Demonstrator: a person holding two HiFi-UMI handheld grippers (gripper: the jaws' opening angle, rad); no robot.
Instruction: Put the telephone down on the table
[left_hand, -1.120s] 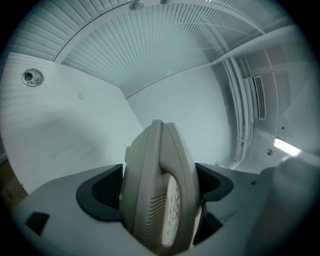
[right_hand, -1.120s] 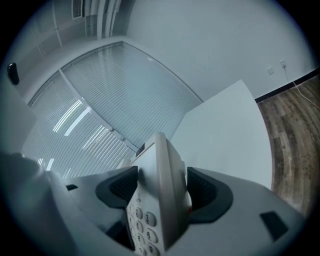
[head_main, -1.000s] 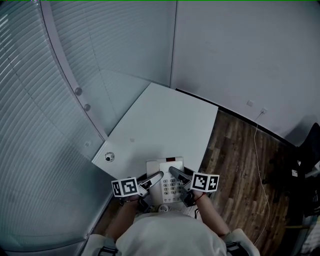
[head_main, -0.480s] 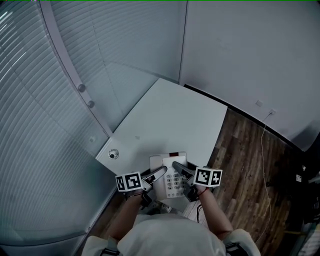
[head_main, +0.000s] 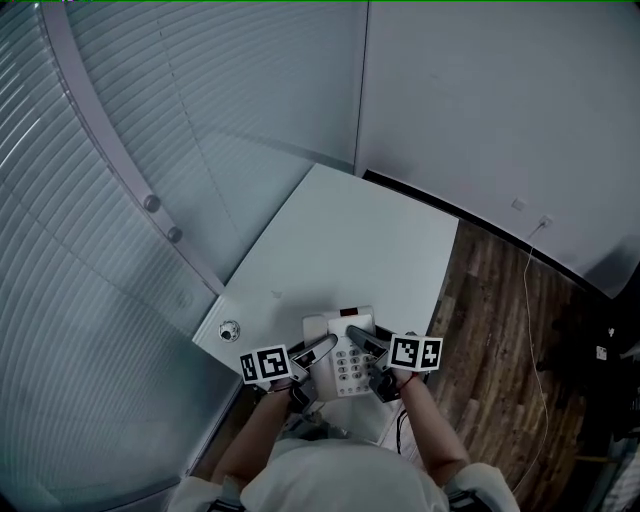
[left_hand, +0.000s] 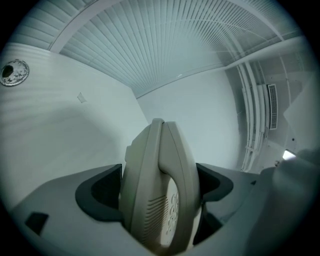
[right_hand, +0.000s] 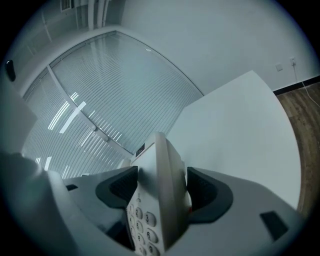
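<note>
White table (head_main: 350, 240) between blinds (head_main: 100, 160) and wood floor (head_main: 500, 340) (left gripper (head_main: 321, 347) and right gripper (head_main: 356, 336) tight on telephone (head_main: 349, 369))

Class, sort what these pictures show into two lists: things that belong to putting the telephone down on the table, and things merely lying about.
Belong to the job: telephone, table, left tool, right tool, both gripping it.

Merely there: round fitting in the table's corner, floor cable, wall socket, window blinds.

slatted blinds (head_main: 110, 150): curved, fill left side | 2 round knobs (head_main: 151, 203) on their rail | grey wall (head_main: 480, 90): right | wood floor (head_main: 495, 350) below it | white cable (head_main: 528, 265) trails from wall socket (head_main: 545, 222)
</note>
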